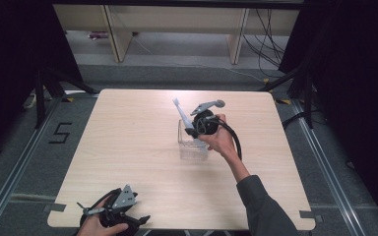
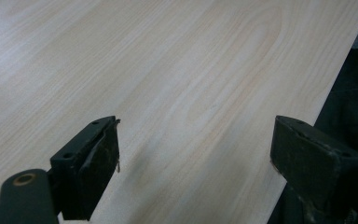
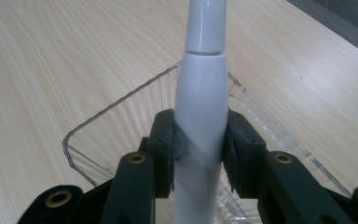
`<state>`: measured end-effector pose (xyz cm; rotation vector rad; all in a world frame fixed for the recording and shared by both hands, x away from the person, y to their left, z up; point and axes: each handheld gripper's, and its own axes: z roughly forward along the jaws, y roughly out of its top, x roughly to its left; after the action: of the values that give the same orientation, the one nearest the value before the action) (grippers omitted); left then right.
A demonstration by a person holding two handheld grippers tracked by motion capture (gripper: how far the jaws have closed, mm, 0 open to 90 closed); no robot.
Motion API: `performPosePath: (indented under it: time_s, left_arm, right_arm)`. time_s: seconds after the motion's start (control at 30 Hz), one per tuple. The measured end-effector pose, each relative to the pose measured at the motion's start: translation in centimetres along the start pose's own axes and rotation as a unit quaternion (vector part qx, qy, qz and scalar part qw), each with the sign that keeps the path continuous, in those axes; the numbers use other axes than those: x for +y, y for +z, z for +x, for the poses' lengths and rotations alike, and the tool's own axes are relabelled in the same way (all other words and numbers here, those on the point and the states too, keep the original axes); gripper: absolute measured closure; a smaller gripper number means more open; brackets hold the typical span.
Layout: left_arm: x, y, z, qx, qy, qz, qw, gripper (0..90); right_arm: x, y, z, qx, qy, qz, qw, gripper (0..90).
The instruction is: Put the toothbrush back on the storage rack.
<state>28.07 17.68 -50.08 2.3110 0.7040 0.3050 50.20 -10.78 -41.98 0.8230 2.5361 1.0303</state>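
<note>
A clear plastic box (image 1: pixel 193 144) stands near the middle of the wooden table (image 1: pixel 128 147). Over it my right gripper (image 1: pixel 195 127) is shut on a white electric toothbrush handle (image 1: pixel 183 116), which slants up and to the left. In the right gripper view the white toothbrush handle (image 3: pixel 200 93) runs up between the two jaws, and the clear box (image 3: pixel 116 116) lies just beneath and around them. My left gripper (image 1: pixel 142 220) rests at the table's near left edge, held by a hand. Its fingers (image 2: pixel 95 163) stand wide apart over bare wood with nothing between them.
Beyond the table's far edge stand pale wooden furniture legs (image 1: pixel 117 34) and loose cables (image 1: pixel 268 44) on a grey floor. A "5" mark (image 1: pixel 61 132) lies on the floor to the left. Dark curtains flank both sides.
</note>
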Motion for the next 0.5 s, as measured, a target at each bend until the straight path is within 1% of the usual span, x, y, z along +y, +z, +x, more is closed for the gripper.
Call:
performPosePath:
  time_s: [0.07,0.1,0.13,0.2,0.23,0.27,0.33,0.37,0.43,0.5]
  left_arm:
    - [-0.01,0.00,0.00,0.001,-0.001,-0.001,1.0000,14.9]
    - [-0.02,-0.01,-0.01,0.001,-0.001,-0.001,1.0000,14.9]
    - [-0.02,-0.01,-0.03,0.001,-0.001,-0.001,1.0000,14.9]
    - [-0.01,-0.03,-0.04,0.001,0.001,-0.001,1.0000,14.9]
    - [0.00,-0.03,-0.04,0.001,0.000,-0.002,1.0000,14.9]
    - [0.00,-0.04,-0.02,0.001,0.001,-0.001,1.0000,14.9]
    - [-0.01,-0.02,-0.02,0.001,0.000,-0.001,1.0000,14.9]
    - [-0.02,0.00,-0.04,0.000,0.000,-0.001,1.0000,14.9]
    - [-0.02,0.01,-0.09,0.000,-0.004,-0.001,1.0000,14.9]
    - [-0.04,0.02,-0.13,0.000,-0.007,-0.001,1.0000,14.9]
  right_arm:
    - [-0.04,0.15,0.09,0.002,0.004,0.005,1.0000,66.6]
    - [0.00,0.09,0.09,0.008,0.007,0.012,0.9999,66.6]
    - [-0.02,0.22,0.06,0.003,0.001,0.011,0.9999,66.6]
    - [-0.06,0.51,0.14,0.003,0.002,0.012,0.9999,66.6]
    - [-0.03,0.59,0.23,0.004,0.010,0.020,0.9997,66.6]
    - [-0.02,0.59,0.14,0.006,0.004,0.027,0.9996,66.6]
    - [-0.01,0.64,0.10,0.005,0.003,0.028,0.9996,66.6]
    - [-0.10,0.90,0.16,0.006,0.011,0.027,0.9995,66.6]
    - [-0.10,0.89,0.10,0.003,0.012,0.031,0.9995,66.6]
    - [-0.12,0.96,-0.16,0.004,0.005,0.029,0.9996,66.5]
